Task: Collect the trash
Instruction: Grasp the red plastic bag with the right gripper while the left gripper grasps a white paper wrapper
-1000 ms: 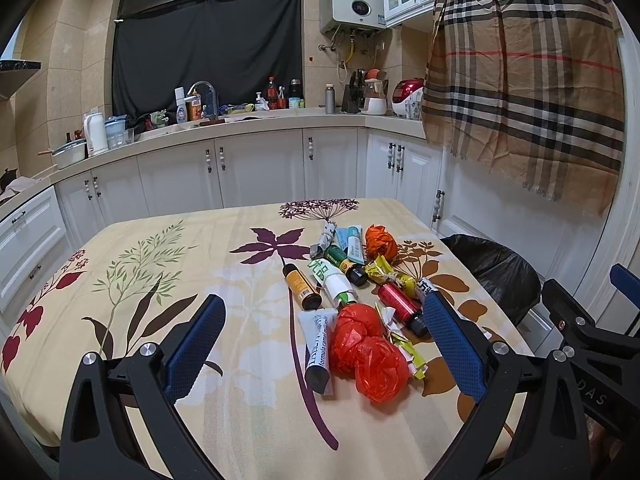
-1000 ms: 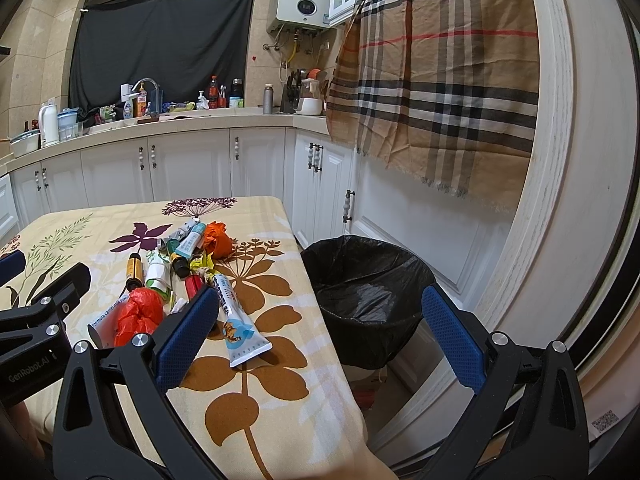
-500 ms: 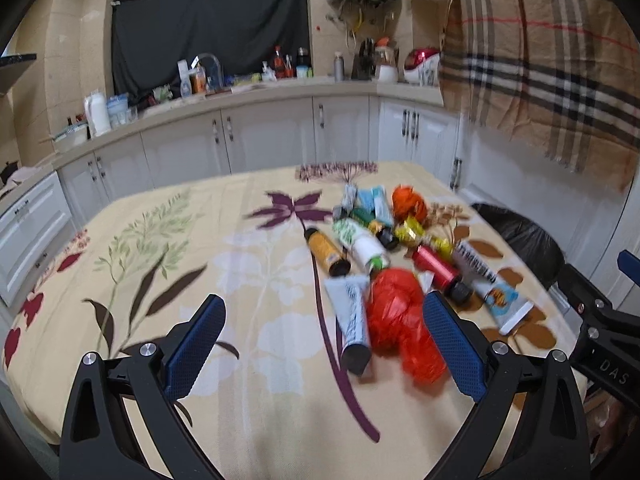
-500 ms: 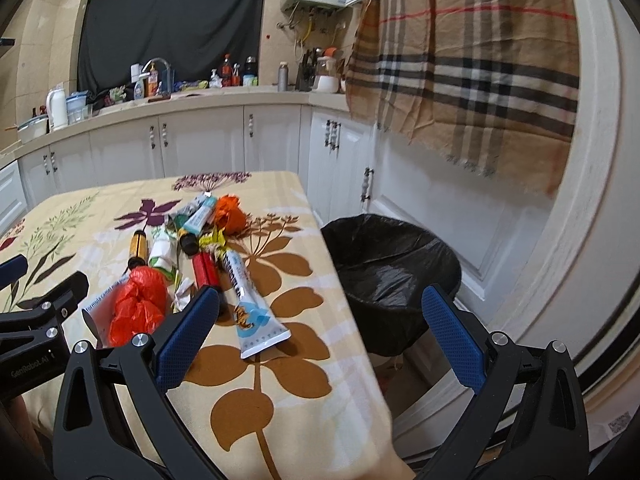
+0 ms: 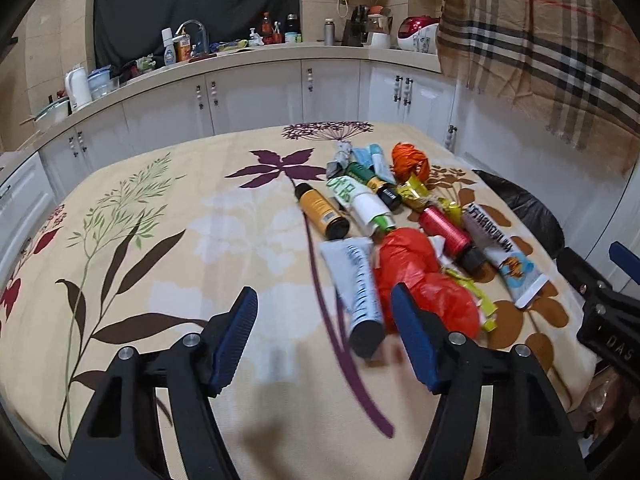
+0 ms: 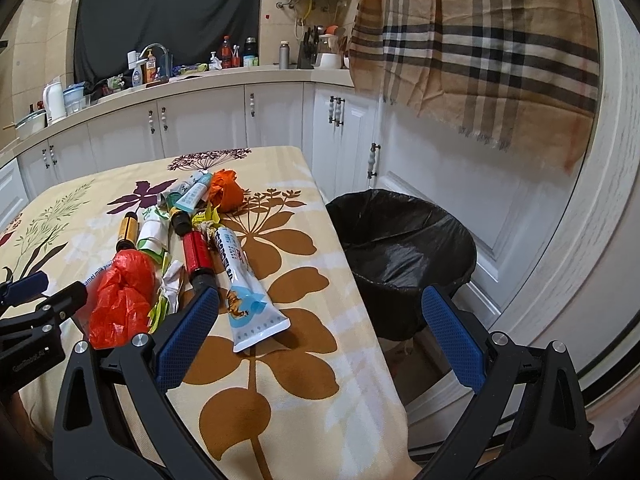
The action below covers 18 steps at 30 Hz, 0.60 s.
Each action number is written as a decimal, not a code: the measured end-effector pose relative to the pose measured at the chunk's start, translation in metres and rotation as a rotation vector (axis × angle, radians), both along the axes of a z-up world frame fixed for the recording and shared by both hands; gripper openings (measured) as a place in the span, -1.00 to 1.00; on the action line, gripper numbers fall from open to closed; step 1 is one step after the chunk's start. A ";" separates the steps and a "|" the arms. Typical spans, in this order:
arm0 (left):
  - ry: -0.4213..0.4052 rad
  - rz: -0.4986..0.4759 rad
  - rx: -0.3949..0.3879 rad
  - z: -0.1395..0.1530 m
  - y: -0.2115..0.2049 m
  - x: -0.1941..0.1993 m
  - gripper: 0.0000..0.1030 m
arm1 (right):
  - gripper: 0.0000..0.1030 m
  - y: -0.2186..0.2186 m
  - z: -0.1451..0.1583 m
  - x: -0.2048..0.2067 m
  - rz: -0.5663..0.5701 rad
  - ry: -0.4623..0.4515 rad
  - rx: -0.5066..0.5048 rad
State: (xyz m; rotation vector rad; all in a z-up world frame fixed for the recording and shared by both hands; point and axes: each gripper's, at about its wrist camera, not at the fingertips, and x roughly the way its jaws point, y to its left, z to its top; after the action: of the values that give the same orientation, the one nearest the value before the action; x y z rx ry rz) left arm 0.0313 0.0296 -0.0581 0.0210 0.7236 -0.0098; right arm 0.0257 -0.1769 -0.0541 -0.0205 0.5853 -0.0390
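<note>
A pile of trash lies on the floral tablecloth [image 5: 160, 240]: a red plastic bag [image 5: 416, 276] [image 6: 120, 296], a white tube with a black cap [image 5: 358, 288], a red bottle [image 5: 448, 232] [image 6: 196, 254], a long white-and-blue tube [image 5: 498, 248] [image 6: 244, 284], an orange bottle [image 5: 320, 212], an orange bag [image 5: 408, 158] [image 6: 226, 190] and several wrappers. My left gripper [image 5: 324, 336] is open, low over the table, just short of the white tube and red bag. My right gripper [image 6: 320, 336] is open and empty above the table's right edge.
A bin lined with a black bag [image 6: 404, 248] stands on the floor right of the table. White cabinets [image 5: 256, 96] and a cluttered counter [image 5: 200, 52] run along the back. A plaid cloth [image 6: 480, 40] hangs at the right.
My left gripper has moved forward and down toward the white tube and red bag, and its fingers have narrowed. My right gripper has shifted a little toward the table.
</note>
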 end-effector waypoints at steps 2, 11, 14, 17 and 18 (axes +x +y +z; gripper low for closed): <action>-0.007 -0.003 0.014 -0.001 -0.001 0.000 0.29 | 0.92 0.000 -0.001 0.003 0.003 0.005 0.001; 0.042 -0.083 -0.060 -0.010 -0.004 0.013 -0.50 | 0.92 0.004 -0.002 0.005 0.016 0.012 0.000; 0.059 -0.120 -0.105 -0.013 -0.003 0.014 -0.83 | 0.92 0.008 0.000 0.006 0.023 0.010 -0.003; 0.053 -0.116 -0.107 -0.013 -0.002 0.010 -0.92 | 0.92 0.013 0.001 0.006 0.037 0.008 -0.004; 0.049 -0.113 -0.104 -0.012 0.000 0.008 -0.92 | 0.92 0.016 0.002 0.005 0.044 0.007 -0.006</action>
State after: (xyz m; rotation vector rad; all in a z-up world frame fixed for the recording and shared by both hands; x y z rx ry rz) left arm 0.0396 0.0293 -0.0701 -0.0377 0.7691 -0.1559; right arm 0.0310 -0.1610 -0.0520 -0.0392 0.5920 0.0024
